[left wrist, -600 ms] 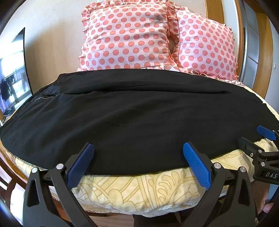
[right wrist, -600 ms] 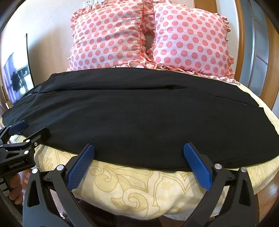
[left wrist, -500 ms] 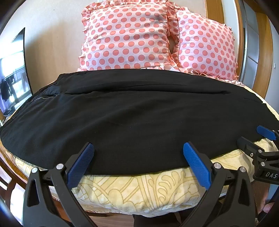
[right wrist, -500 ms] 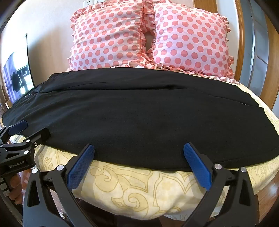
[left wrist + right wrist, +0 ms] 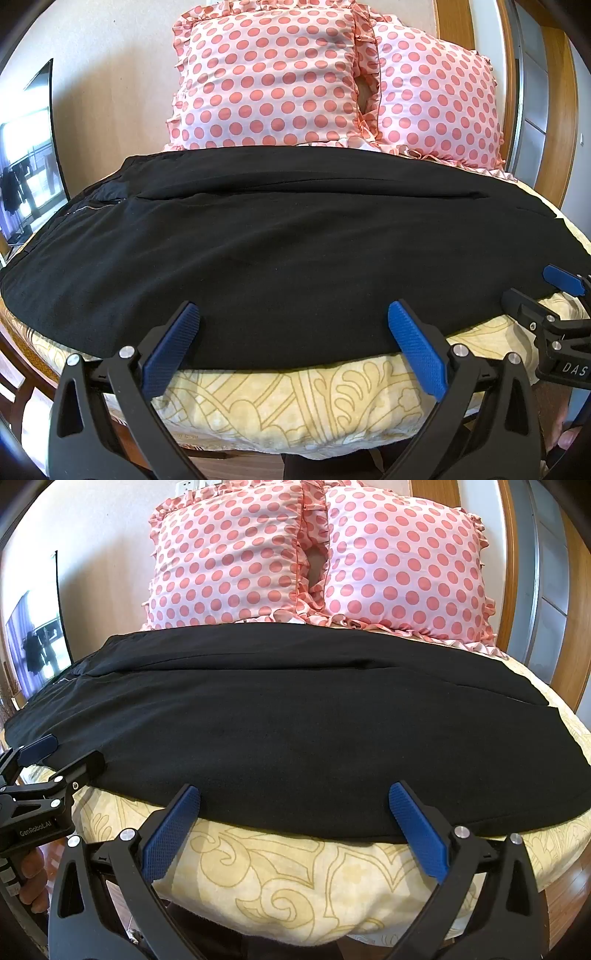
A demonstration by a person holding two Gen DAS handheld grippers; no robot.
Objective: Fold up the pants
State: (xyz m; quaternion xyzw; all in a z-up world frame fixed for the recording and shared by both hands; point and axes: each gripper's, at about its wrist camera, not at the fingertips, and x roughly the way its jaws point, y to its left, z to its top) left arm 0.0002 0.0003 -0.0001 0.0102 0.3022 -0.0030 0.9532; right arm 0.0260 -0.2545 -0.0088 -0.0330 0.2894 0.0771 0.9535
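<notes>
Black pants (image 5: 280, 251) lie flat across the bed, waist with zipper at the left, legs running right; they also show in the right wrist view (image 5: 295, 731). My left gripper (image 5: 291, 332) is open, its blue pads just over the pants' near edge. My right gripper (image 5: 295, 812) is open over the same near edge, further right. The right gripper also shows at the right edge of the left wrist view (image 5: 535, 291), and the left gripper at the left edge of the right wrist view (image 5: 62, 757). Both hold nothing.
A yellow patterned bedcover (image 5: 295, 402) lies under the pants (image 5: 288, 878). Two pink polka-dot pillows (image 5: 273, 77) (image 5: 402, 565) lean against the wall behind. A dark screen (image 5: 26, 155) stands at the left. A wooden door frame (image 5: 554, 110) is at the right.
</notes>
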